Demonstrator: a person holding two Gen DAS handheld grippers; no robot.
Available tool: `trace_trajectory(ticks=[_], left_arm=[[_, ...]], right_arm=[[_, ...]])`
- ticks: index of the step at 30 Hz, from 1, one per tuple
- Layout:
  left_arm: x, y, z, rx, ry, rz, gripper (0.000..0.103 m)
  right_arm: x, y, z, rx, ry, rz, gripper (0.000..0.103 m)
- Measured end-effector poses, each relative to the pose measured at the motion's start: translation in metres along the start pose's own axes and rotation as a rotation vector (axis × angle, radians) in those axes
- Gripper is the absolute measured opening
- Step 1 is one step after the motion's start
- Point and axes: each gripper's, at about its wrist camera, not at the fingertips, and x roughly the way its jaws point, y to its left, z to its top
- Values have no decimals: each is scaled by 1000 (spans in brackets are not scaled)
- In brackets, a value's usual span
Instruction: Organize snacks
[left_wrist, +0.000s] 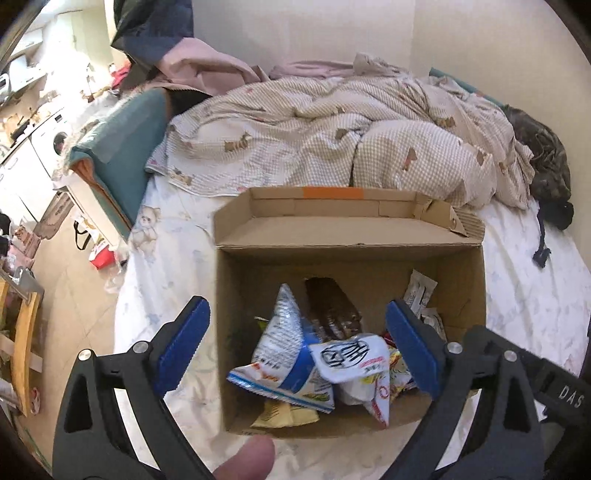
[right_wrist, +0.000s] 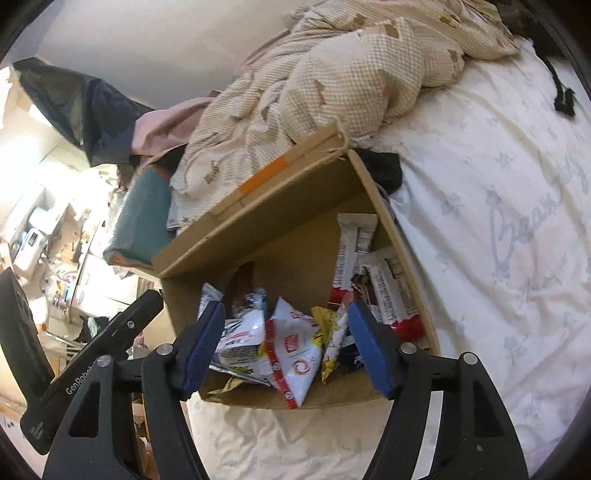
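An open cardboard box (left_wrist: 258, 225) (right_wrist: 258, 218) stands on the bed and holds several snack packets. In the left wrist view a blue and white bag (left_wrist: 284, 354), a white packet with a black emblem (left_wrist: 351, 358) and a brown bar (left_wrist: 332, 310) lie inside. My left gripper (left_wrist: 299, 332) hangs open above the box with nothing between its blue pads. In the right wrist view a white and red bag (right_wrist: 295, 354), a yellow packet (right_wrist: 328, 332) and two white bars (right_wrist: 354, 243) show inside. My right gripper (right_wrist: 286, 332) is open over them and touches none.
A crumpled checked duvet (left_wrist: 332, 129) lies behind the box on the white bed sheet (left_wrist: 535, 295). A teal cushion (left_wrist: 125, 147) sits at the bed's left edge. A dark cloth (right_wrist: 384, 170) lies by the box's far corner. Cluttered floor and furniture are to the left.
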Motion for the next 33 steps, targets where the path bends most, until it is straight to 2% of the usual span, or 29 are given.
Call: trace_trajectory(ticks=[4,7,10,12,18,24,26,33], left_arm=[[-16,15,-10,-19,-18,-4,95],[-28,29,-20,-46,-24,4,102],[-38,42,-33,-70,-27,4,103],[-44,50,-45,-77,-24,11,103],[-63,71,-73,-92,-41,14,103],[-74,88,-108,-86,-22,47,103],[-81,93,-117,-107,-19,23,103],[-114,89,-142,-74,-84,16,103]], right_arm=[[-16,17,-9,-86,-45,-5,83],[-26,26,-19,-120,-44,2,85],[-32,33,-33,-138,-32,22,85],[-37,39,-42,-168,-38,9,87],[-52,41,-69,-209,-73,-59,103],[-67,40,-91,-255,-116,-124,103],[-73,40,-98,-273,-134,-137,103],[-88,47,-126,-333,-170,-160,103]])
